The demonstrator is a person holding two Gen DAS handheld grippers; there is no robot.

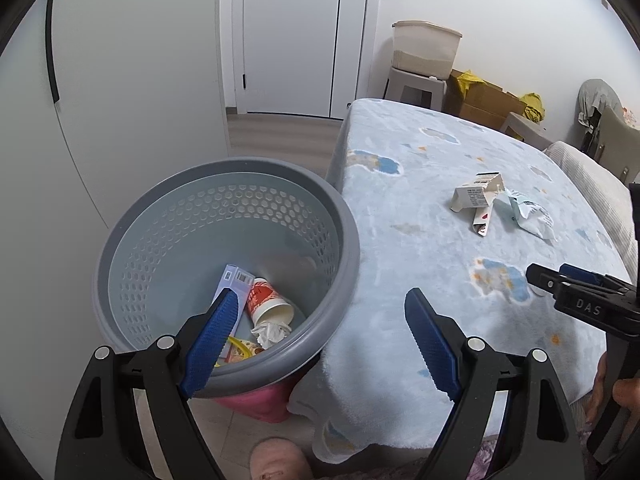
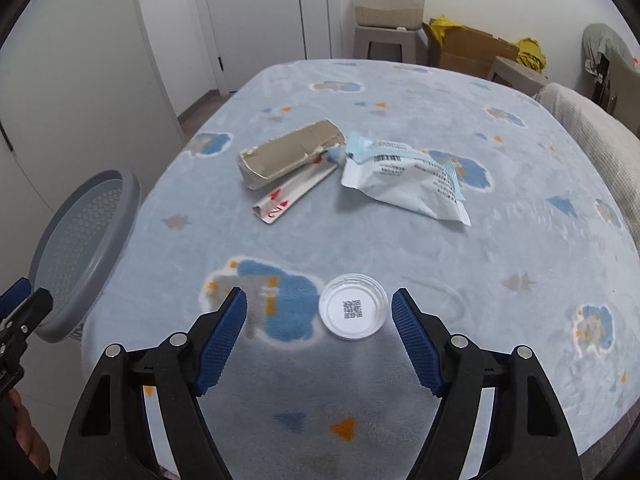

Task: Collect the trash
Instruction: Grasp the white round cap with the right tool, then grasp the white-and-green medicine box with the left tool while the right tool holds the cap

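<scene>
The right gripper (image 2: 319,336) hangs wide open and empty over the blue cloud-patterned blanket covering the tabletop (image 2: 400,240), a small round clear plastic lid (image 2: 353,311) lying untouched between its tips. The left gripper (image 1: 320,336), also agape and empty, partly hides the grey perforated plastic wastebasket (image 1: 132,248), where a red-and-white paper cup (image 1: 267,305) lies. Beyond, a torn cardboard box (image 2: 286,157) overlaps a crumpled white wrapper (image 2: 404,180).

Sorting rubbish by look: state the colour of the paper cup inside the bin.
The paper cup is red and white outside, cream inside; clearest in the left wrist view.
</scene>
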